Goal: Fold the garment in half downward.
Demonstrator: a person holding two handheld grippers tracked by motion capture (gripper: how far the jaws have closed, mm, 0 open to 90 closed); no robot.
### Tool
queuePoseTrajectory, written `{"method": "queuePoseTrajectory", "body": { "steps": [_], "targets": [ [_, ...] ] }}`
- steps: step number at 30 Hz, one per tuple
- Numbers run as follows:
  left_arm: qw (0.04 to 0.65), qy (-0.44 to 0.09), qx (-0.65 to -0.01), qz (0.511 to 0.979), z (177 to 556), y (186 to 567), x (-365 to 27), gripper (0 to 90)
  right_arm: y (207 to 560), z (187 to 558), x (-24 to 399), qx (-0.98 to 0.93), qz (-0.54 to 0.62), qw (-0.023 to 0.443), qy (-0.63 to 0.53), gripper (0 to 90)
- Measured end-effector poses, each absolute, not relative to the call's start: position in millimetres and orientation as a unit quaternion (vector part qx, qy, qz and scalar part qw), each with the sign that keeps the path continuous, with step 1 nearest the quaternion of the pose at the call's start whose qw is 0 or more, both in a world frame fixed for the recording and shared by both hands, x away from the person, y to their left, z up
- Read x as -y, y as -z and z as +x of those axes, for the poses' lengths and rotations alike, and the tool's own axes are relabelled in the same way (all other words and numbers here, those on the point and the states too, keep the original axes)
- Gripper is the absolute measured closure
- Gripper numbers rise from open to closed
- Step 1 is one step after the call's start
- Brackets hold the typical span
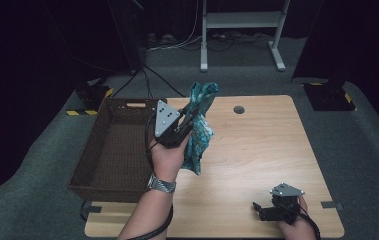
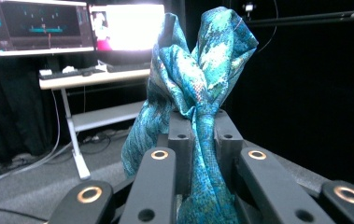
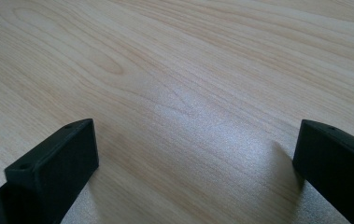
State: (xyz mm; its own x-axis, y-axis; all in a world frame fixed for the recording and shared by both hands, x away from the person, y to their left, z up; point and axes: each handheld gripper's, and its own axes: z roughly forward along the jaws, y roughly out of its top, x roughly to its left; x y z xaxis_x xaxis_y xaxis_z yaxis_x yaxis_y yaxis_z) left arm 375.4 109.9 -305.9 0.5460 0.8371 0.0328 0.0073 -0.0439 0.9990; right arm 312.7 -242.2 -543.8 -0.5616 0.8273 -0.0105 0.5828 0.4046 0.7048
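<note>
With my left gripper (image 1: 189, 119) clamped on the teal scarf (image 1: 199, 127) above the table (image 1: 257, 145), I judge the wicker basket (image 1: 114, 150) comes next; right gripper (image 1: 262, 207) rests open.

the teal cloth (image 1: 199, 125) is hanging clear of the wooden table (image 1: 257, 150), just beside the right rim of the woven basket (image 1: 112, 150). it is showing a shiny turquoise weave with a paler mottled pattern. it is being pinched at a narrow, bunched waist; one crumpled part is sticking up and away from the table, and the rest is trailing down toward it. in the left gripper view the cloth (image 2: 202, 93) is fanning out in twisted folds.
</note>
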Motion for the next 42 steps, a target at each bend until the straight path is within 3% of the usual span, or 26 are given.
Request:
{"method": "queuePoseTrajectory", "body": {
  "steps": [24, 42],
  "targets": [
    [0.625, -0.389, -0.324, 0.595, 359, 263, -171, 81.1, 544, 313, 242, -0.817, 0.433, 0.183, -0.334, 0.0],
    [0.596, -0.419, -0.359, 0.584, 346, 264, -242, 81.1, 544, 313, 243, -0.814, 0.439, 0.186, -0.333, 0.0]
  ]
}}
